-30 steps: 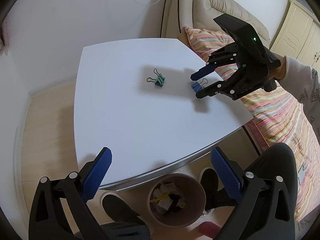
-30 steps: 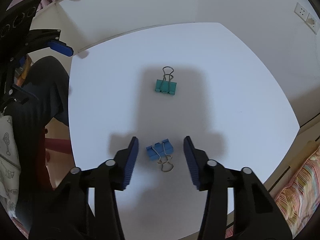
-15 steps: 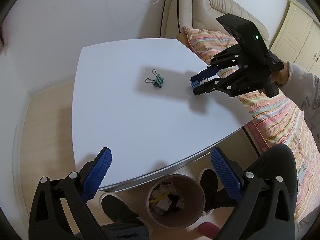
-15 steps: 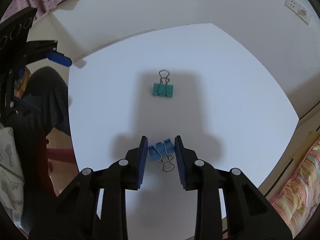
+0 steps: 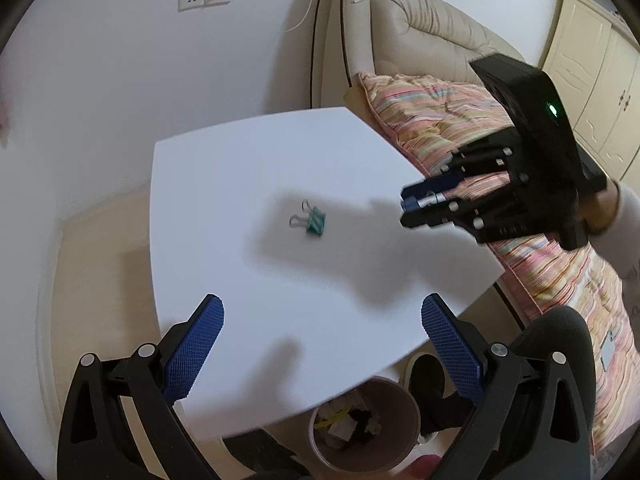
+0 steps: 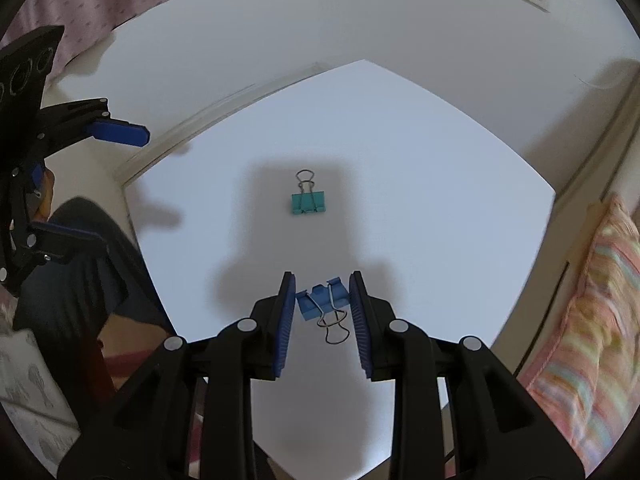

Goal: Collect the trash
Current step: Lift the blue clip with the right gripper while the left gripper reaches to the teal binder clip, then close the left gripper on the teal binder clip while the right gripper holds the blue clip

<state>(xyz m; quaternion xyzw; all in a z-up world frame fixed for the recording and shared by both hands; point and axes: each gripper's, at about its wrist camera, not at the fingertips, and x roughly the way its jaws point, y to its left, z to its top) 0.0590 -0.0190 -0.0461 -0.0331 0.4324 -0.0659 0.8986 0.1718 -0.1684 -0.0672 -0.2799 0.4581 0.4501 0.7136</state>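
Observation:
My right gripper (image 6: pixel 322 294) is shut on a blue binder clip (image 6: pixel 320 300), which hangs lifted above the white table (image 6: pixel 420 200); its wire handles dangle below the pads. From the left wrist view that same right gripper (image 5: pixel 412 210) is at the table's right side with the blue clip (image 5: pixel 424 201) pinched in it. A green binder clip (image 6: pixel 307 203) lies near the table's middle, also seen as the green clip (image 5: pixel 315 222). My left gripper (image 5: pixel 320 344) is open over the table's near edge, holding nothing; in the right wrist view the left gripper (image 6: pixel 92 184) shows at the far left.
A pink waste bin (image 5: pixel 364 424) with crumpled trash stands on the floor under the table's near edge, beside a person's shoe (image 5: pixel 426 376). A striped quilt (image 5: pixel 440 120) and beige sofa (image 5: pixel 400 32) flank the table's right side.
My right gripper shut on the blue clip and lifted it off the table. My left gripper rose and shifted over the table edge.

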